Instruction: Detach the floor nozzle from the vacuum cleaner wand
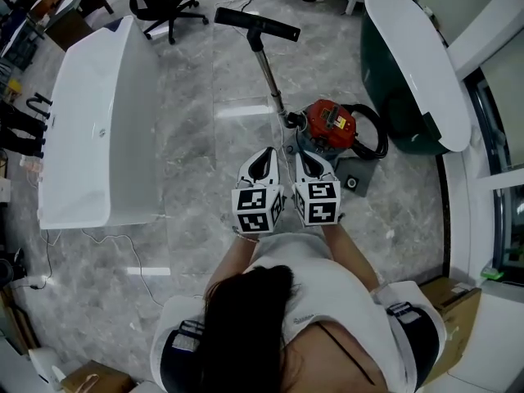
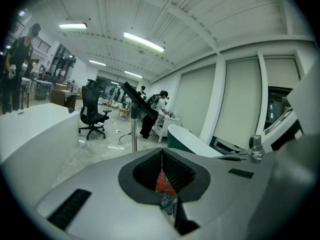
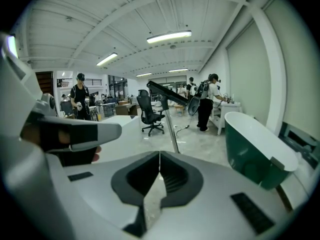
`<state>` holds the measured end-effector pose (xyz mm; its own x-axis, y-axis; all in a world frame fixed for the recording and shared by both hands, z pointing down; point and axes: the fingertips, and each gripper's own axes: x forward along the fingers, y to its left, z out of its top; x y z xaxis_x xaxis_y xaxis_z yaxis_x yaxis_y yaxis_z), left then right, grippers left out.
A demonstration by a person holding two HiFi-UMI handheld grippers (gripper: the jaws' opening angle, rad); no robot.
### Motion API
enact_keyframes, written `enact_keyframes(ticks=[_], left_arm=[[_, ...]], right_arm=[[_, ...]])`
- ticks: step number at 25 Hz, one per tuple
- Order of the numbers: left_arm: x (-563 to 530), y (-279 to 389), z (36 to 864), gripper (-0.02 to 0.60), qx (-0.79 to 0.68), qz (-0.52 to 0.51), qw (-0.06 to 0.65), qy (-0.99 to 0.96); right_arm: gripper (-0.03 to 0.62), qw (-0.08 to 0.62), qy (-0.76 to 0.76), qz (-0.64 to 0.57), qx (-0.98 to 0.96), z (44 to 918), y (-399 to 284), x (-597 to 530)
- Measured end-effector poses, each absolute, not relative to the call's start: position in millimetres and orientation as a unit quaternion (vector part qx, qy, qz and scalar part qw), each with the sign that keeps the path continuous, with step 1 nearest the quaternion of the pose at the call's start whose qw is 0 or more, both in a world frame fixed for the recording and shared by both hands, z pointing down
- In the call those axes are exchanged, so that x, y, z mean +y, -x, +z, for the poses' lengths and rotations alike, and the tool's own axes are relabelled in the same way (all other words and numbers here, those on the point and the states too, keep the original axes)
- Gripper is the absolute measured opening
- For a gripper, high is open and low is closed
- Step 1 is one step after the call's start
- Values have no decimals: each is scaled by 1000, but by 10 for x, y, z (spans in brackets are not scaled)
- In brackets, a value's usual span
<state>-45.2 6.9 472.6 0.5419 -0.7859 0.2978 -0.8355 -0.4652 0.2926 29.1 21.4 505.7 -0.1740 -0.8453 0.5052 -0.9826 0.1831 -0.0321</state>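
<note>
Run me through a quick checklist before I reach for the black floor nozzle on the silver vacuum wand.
1. Black bar-shaped floor nozzle seated on the silver metal wand: ok, attached at the wand's far end.
2. Left gripper open for a grasp: not ok, jaws shut, nothing held.
3. Right gripper open for a grasp: not ok, jaws shut, nothing held.
4. Grippers at the nozzle joint: not ok, both sit side by side near the red canister vacuum, well short of it.
5. Release catch at the joint located: cannot tell, too small to make out.
</note>
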Motion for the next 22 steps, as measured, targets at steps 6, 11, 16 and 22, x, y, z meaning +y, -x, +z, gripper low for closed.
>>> enact_keyframes(ticks=[6, 11, 16, 22], left_arm=[[-27, 508, 4761, 5, -467, 64, 209, -857], [-78, 537, 4758, 5, -466, 61, 208, -858], [-123, 559, 4737, 5, -464, 45, 221, -857], [-187, 564, 4731, 5, -470, 47, 216, -854]], right_arm=[[15, 190, -620, 182, -739, 5068, -256, 143], [15, 189, -624, 184, -736, 5074, -245, 104], [15, 191, -627, 174, -735, 5029, -218, 90], [15, 186, -627, 179, -735, 5029, -259, 25]])
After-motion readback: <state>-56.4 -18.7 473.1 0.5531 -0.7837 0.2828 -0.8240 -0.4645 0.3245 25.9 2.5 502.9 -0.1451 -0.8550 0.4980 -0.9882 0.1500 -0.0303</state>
